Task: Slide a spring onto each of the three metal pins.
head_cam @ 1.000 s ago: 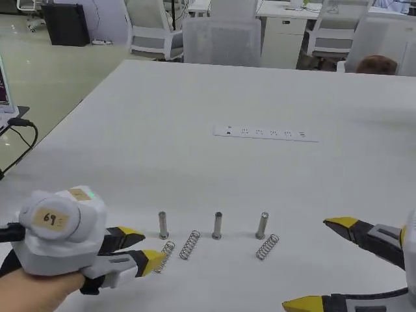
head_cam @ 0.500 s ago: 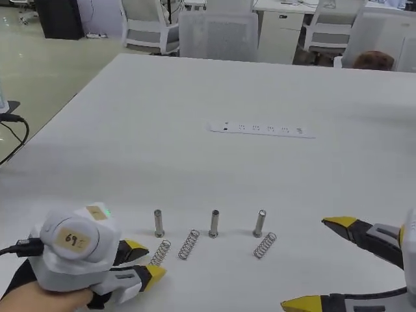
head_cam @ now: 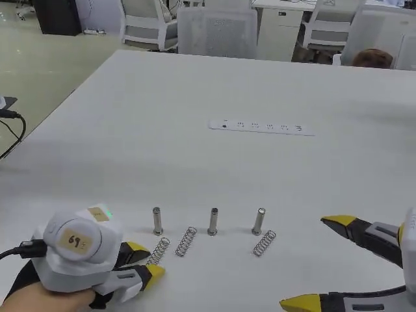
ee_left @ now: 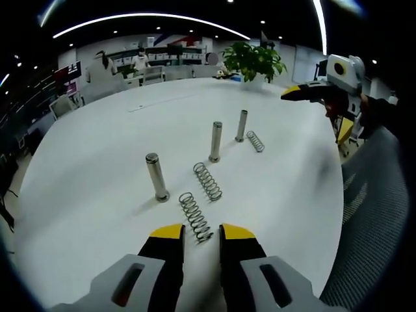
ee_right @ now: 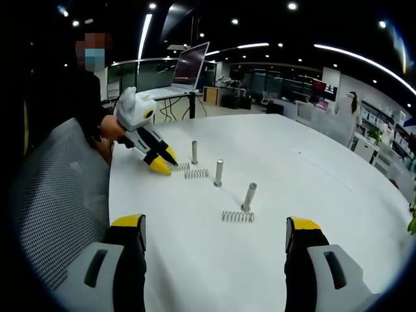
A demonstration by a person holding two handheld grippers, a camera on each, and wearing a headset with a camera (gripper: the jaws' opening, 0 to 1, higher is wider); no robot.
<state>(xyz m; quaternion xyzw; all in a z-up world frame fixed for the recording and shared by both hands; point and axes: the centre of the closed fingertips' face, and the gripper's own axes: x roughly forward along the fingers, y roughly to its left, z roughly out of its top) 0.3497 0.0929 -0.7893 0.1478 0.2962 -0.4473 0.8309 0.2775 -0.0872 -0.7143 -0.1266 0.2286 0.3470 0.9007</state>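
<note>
Edging in since a second ago, the left gripper [ee_left: 201, 232], narrowly open and empty, noses up to the leftmost spring [ee_left: 195, 216] lying at six o'clock of the left pin [head_cam: 156, 221], while the right gripper [ee_right: 215, 225] hangs wide open and empty at four o'clock: first pick-up is in hand, and next calls for pinching that coil
</note>
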